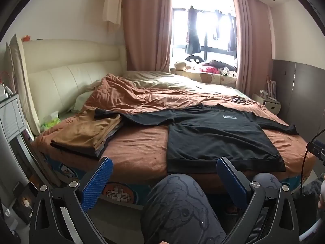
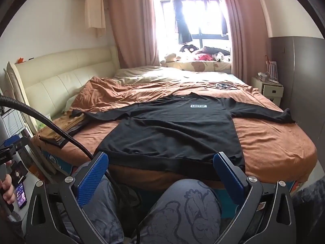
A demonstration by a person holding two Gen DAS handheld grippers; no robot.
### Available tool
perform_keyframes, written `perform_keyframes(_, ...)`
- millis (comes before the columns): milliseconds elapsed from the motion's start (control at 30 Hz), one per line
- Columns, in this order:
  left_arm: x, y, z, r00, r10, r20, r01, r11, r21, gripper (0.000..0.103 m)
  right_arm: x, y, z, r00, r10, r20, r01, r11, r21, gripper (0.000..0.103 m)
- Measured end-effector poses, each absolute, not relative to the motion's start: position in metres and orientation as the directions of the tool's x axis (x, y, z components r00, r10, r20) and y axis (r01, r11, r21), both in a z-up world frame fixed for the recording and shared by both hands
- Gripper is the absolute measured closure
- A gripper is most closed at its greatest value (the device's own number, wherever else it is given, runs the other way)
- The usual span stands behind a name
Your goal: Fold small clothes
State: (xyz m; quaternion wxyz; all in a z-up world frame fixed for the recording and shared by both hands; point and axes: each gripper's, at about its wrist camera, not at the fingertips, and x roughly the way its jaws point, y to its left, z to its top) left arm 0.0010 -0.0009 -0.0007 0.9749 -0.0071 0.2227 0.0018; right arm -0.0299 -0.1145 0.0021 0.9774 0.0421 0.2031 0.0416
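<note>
Black shirt (image 2: 172, 130) flat — both grippers (image 1: 163, 174) (image 2: 160, 170) agape, raised.

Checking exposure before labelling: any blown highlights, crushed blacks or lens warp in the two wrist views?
Left wrist view: window blown out, black T-shirt nearly foldless dark, white label unreadable; fisheye bows the bed edge, black vignette in corners. Right wrist view: same window glare, T-shirt dark, its label roughly readable; same warp and vignette. Both grippers sharp, open.
</note>
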Motion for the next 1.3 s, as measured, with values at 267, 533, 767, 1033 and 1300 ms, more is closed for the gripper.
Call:
perform_keyframes(267,0.0,0.008,-0.001,0.9,-0.001,-0.436,-0.018,0.999,-0.04,0.0,-0.03,-0.119,0.0,0.919,0.108,-0.38,-0.065,0.99,0.124,0.0)
perform_keyframes(533,-0.006,0.011,0.0,0.902,-0.015,-0.431,-0.001,0.999,-0.037,0.0,-0.028,-0.121,-0.002,0.914,0.109,-0.391,-0.061,0.989,0.134,0.0)
perform_keyframes(767,-0.007,0.002,-0.003,0.904,-0.023,-0.428,0.011,0.999,-0.03,0.0,-0.029,-0.119,0.002,0.916,0.103,-0.388,-0.062,0.991,0.118,0.0)
perform_keyframes(1033,-0.008,0.002,-0.005,0.907,-0.037,-0.419,0.024,0.999,-0.036,0.0,-0.032,-0.119,0.001,0.92,0.1,-0.38,-0.059,0.991,0.117,0.0)
perform_keyframes(1300,-0.009,0.001,-0.005,0.909,-0.036,-0.415,0.023,0.999,-0.036,0.0,-0.029,-0.12,-0.001,0.918,0.102,-0.383,-0.058,0.99,0.125,0.0)
